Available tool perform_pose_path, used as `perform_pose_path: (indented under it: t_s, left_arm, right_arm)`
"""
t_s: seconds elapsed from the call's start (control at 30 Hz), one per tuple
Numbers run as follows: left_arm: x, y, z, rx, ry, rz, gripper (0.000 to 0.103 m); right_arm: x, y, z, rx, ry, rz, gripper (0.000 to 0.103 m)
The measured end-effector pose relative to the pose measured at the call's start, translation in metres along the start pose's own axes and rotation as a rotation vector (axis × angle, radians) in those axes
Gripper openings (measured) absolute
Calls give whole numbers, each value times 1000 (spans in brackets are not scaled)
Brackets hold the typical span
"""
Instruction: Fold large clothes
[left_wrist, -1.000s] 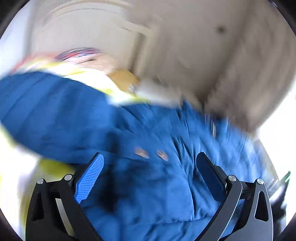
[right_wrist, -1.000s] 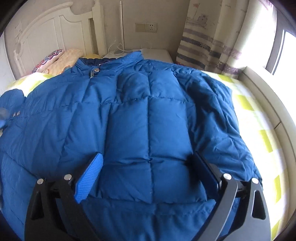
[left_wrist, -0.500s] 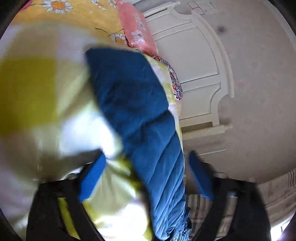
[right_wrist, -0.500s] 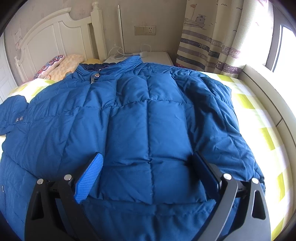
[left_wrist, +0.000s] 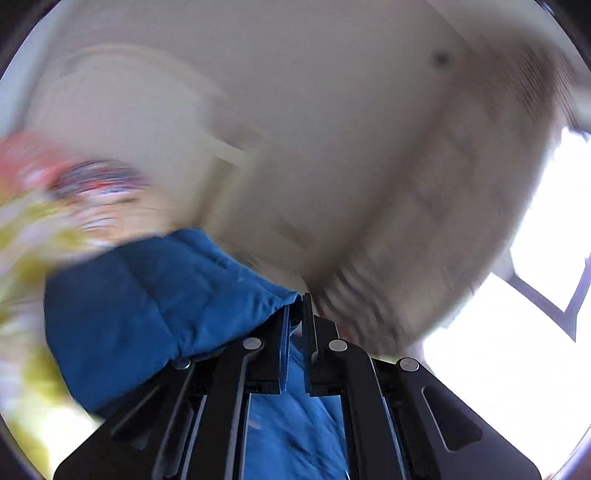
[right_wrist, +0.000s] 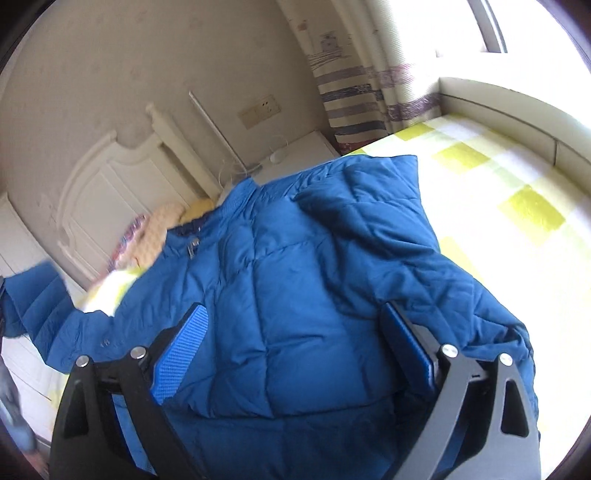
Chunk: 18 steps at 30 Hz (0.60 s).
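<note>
A large blue puffer jacket (right_wrist: 295, 280) lies spread on the bed, collar toward the headboard. My right gripper (right_wrist: 295, 347) is open and empty, hovering over the jacket's lower body. My left gripper (left_wrist: 297, 314) is shut on the jacket's left sleeve (left_wrist: 147, 295), with blue fabric pinched between the jaws and lifted off the bed. That raised sleeve also shows at the left edge of the right wrist view (right_wrist: 33, 295). The left wrist view is motion-blurred.
The bed has a yellow-and-white checked sheet (right_wrist: 509, 192). A white headboard (right_wrist: 110, 184) and pillows (right_wrist: 162, 229) are at the far end. A white nightstand (right_wrist: 295, 155) and striped curtain (right_wrist: 354, 99) stand behind; a window ledge (right_wrist: 517, 107) runs along the right.
My left gripper closed on the left sleeve and lifted it. My right gripper tilted and moved right, staying open above the jacket.
</note>
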<state>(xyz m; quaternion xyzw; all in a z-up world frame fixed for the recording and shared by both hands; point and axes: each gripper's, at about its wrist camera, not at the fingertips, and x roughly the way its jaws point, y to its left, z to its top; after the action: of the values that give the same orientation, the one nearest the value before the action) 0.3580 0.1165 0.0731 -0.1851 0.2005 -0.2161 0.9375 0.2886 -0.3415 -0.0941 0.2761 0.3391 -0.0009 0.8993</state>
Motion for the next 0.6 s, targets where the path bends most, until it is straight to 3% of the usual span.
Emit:
perform_pose_path:
  t_s: [0.07, 0.13, 0.23, 0.3, 0.37, 0.47, 0.53, 0.57, 0.6]
  left_arm:
    - [53, -68, -49, 206, 160, -45, 3]
    - [100, -104, -103, 334, 353, -67, 3]
    - [146, -127, -192, 549, 560, 10, 4]
    - [142, -127, -220, 637, 544, 63, 4]
    - [129, -123, -215, 612, 547, 41, 4]
    - [78, -119, -188, 532, 456, -22, 4]
    - [37, -97, -161, 405, 360, -55, 5]
    - [23, -86, -154, 347, 334, -34, 5]
    - [16, -62, -143, 266, 310, 44, 5]
  right_arm:
    - [2, 4, -1, -22, 0, -19, 93]
    - [2, 6, -2, -33, 1, -29, 93]
    - [1, 2, -2, -17, -2, -14, 93]
    - [2, -1, -2, -5, -1, 1, 94]
    - [1, -1, -3, -6, -1, 3, 94]
    - [1, 1, -3, -14, 0, -4, 94]
    - [1, 2, -4, -17, -2, -5, 94]
    - [1, 2, -4, -19, -1, -8, 94]
    - [1, 3, -4, -23, 0, -13, 94]
